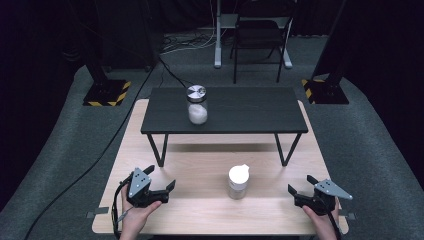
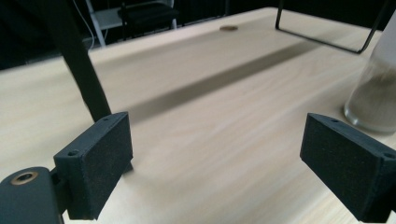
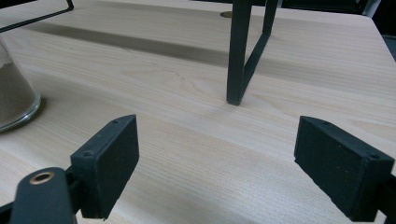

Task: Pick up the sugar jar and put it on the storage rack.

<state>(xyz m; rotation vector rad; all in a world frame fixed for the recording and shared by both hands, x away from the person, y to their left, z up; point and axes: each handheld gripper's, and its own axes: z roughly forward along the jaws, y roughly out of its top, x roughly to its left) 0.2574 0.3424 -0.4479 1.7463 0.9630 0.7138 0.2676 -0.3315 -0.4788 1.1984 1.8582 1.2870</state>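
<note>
While both grippers, left and right, gape empty, frame edges crop the white-lidded jar.

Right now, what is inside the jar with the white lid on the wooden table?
The jar with the white lid holds a pale brownish powder or sand filling its lower part. The opaque white lid covers the top, so nothing under it is visible.

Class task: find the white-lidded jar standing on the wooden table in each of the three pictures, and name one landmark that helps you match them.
High view: the jar stands at the lower middle, between the two grippers.
Left gripper view: it is at the right edge, cut off by the frame.
Right gripper view: it is at the left edge, partly cut off.
Shared landmark: the black stand's metal leg.
</note>
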